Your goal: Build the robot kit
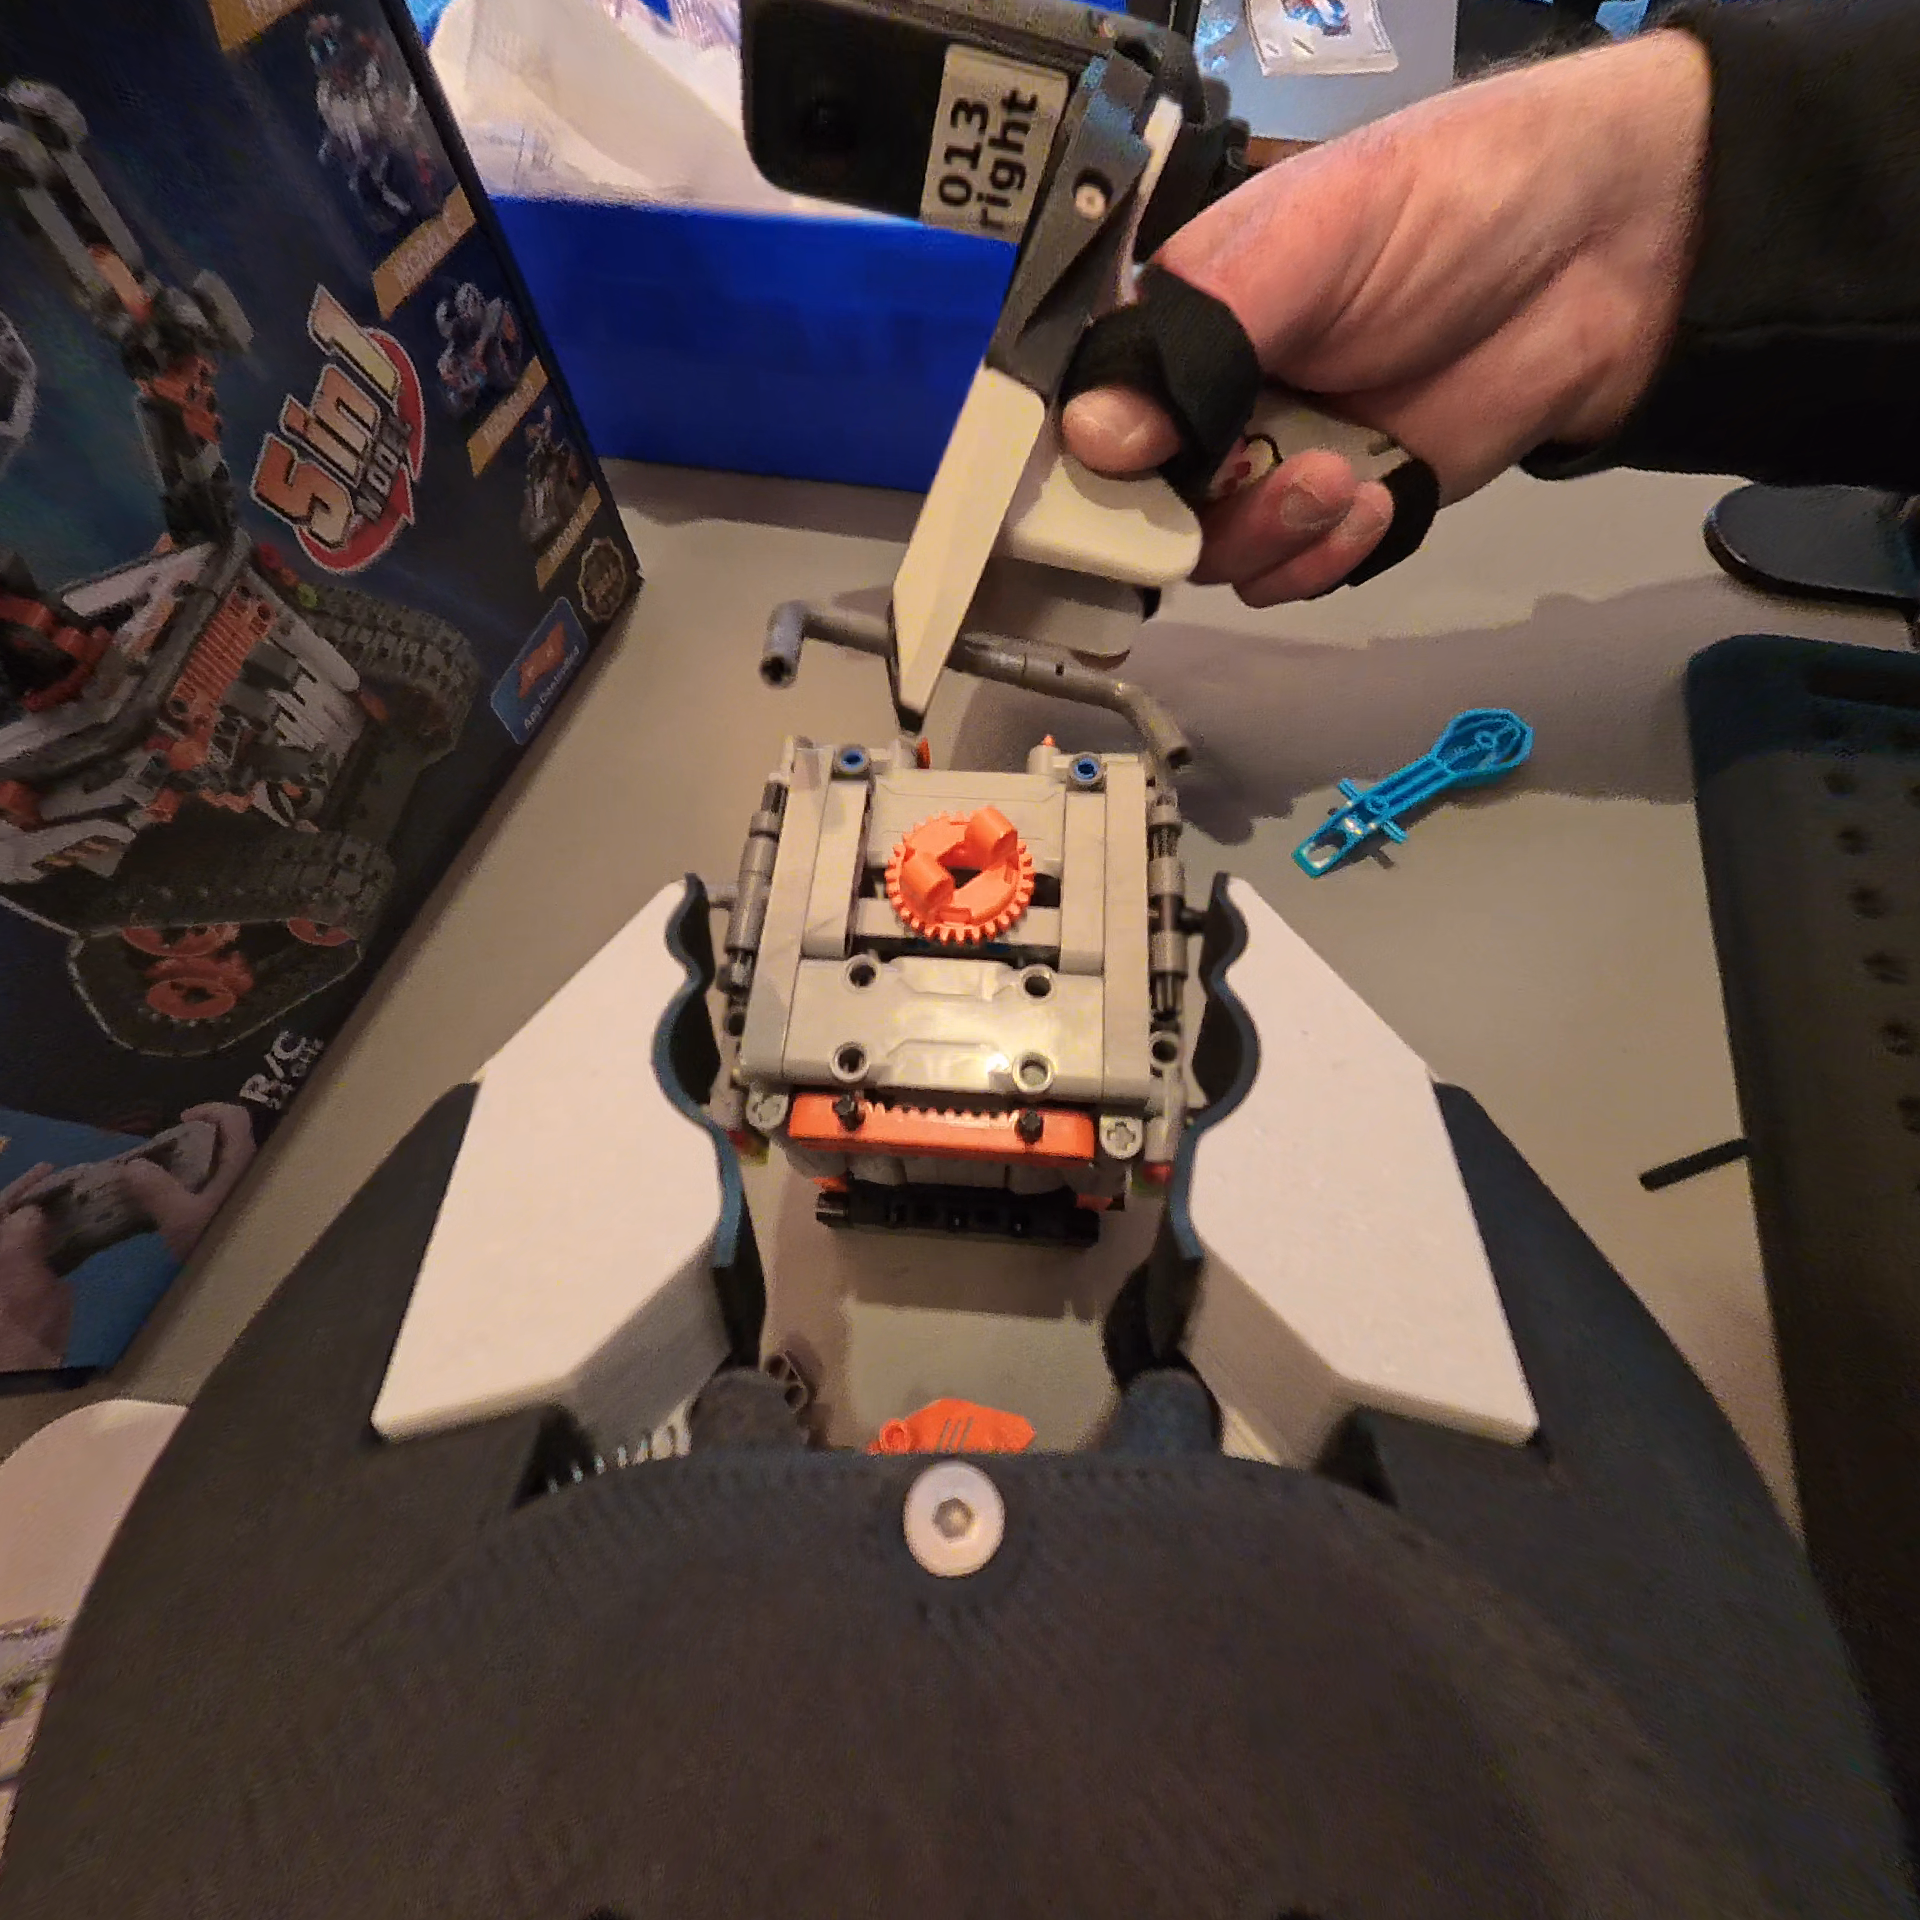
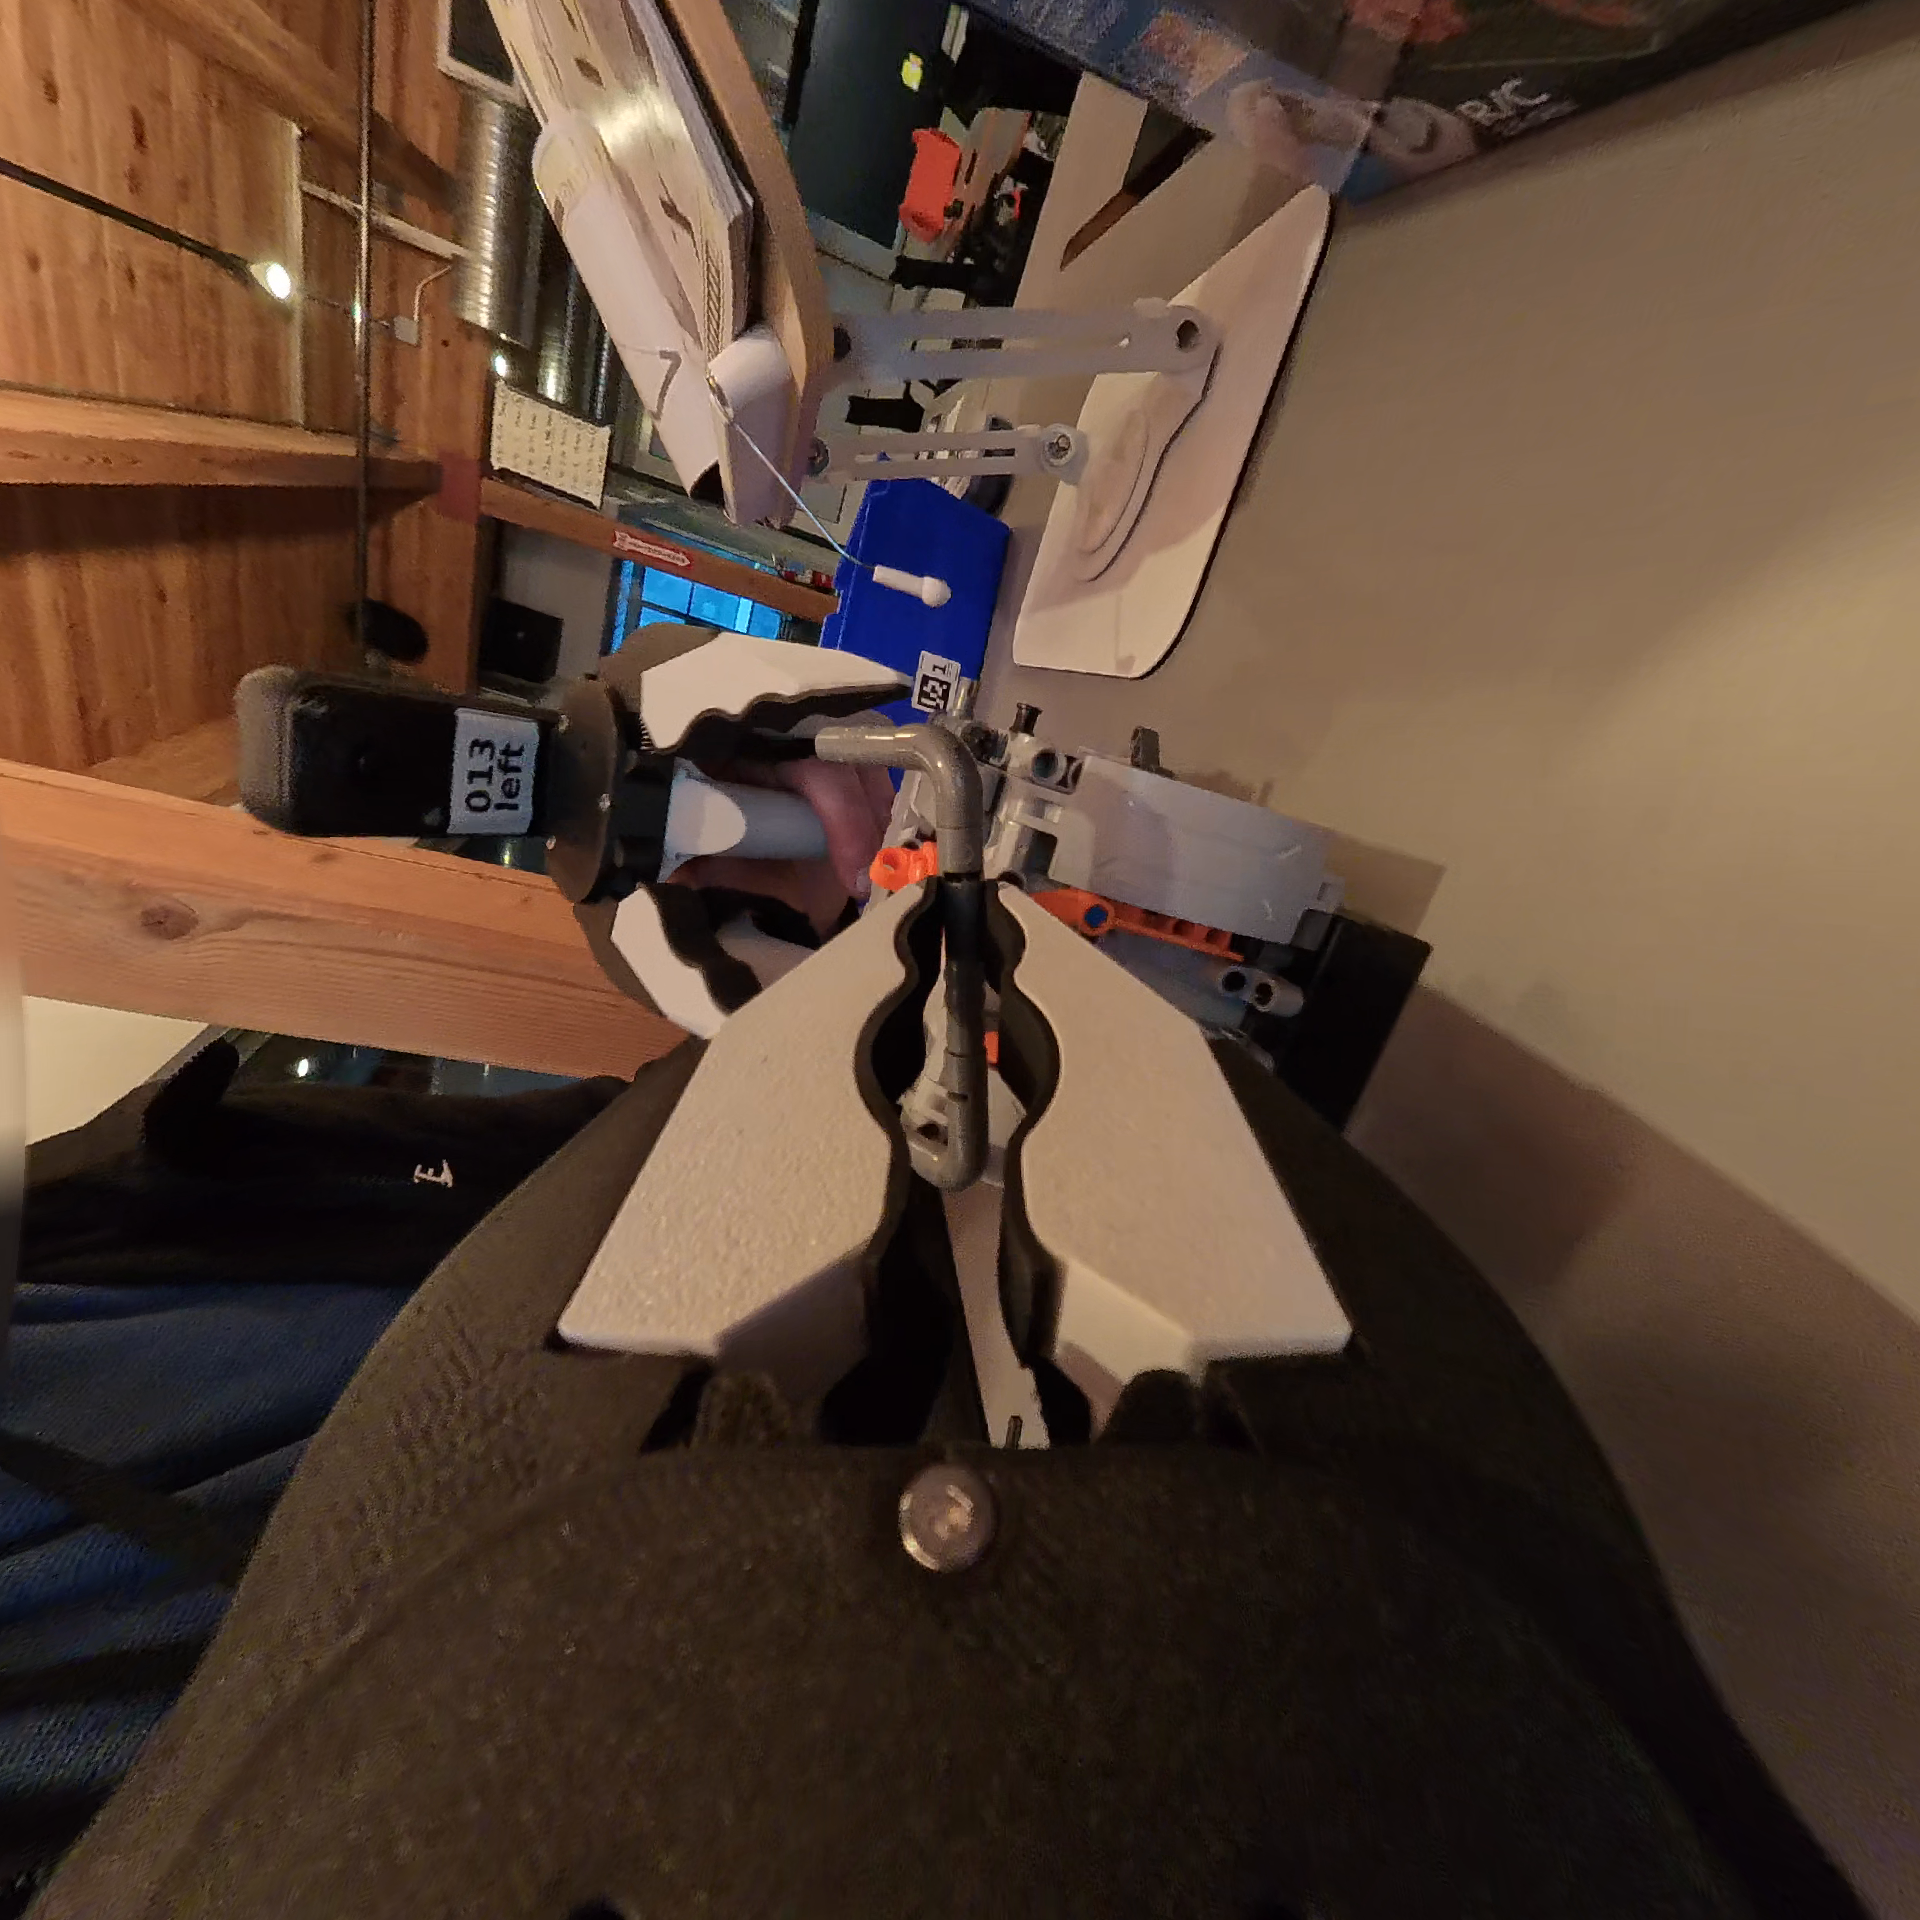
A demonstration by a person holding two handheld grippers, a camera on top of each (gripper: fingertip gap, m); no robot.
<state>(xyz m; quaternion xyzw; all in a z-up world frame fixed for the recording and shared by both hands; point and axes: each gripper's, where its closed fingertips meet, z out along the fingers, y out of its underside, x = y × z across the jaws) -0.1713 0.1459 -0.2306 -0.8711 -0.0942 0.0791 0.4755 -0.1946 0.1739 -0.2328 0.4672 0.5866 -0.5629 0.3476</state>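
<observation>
My left gripper [image 1: 956, 904] is shut on a grey brick-built module [image 1: 935, 1029], one finger on each side. The module has an orange gear [image 1: 961, 873] on top and an orange toothed strip on its near face. My right gripper [image 1: 914, 707] comes down from above behind the module, held by a person's hand [image 1: 1403, 312]. In the right wrist view my right gripper [image 2: 961, 914] is shut on a grey bent bar with a black sleeve [image 2: 961, 790]. The bar [image 1: 1039, 665] lies across the module's far edge [image 2: 1184, 831]. The left gripper [image 2: 821, 831] shows beyond it.
A tall printed toy box [image 1: 260, 623] stands at the left. A blue bin [image 1: 748, 332] is at the back. A small blue plastic tool [image 1: 1413, 790] lies on the grey table at the right, beside a dark perforated tray [image 1: 1808, 935]. A white pad [image 2: 1174, 436] lies farther off. One gripper's finger ends stand about 5 centimetres off the other's.
</observation>
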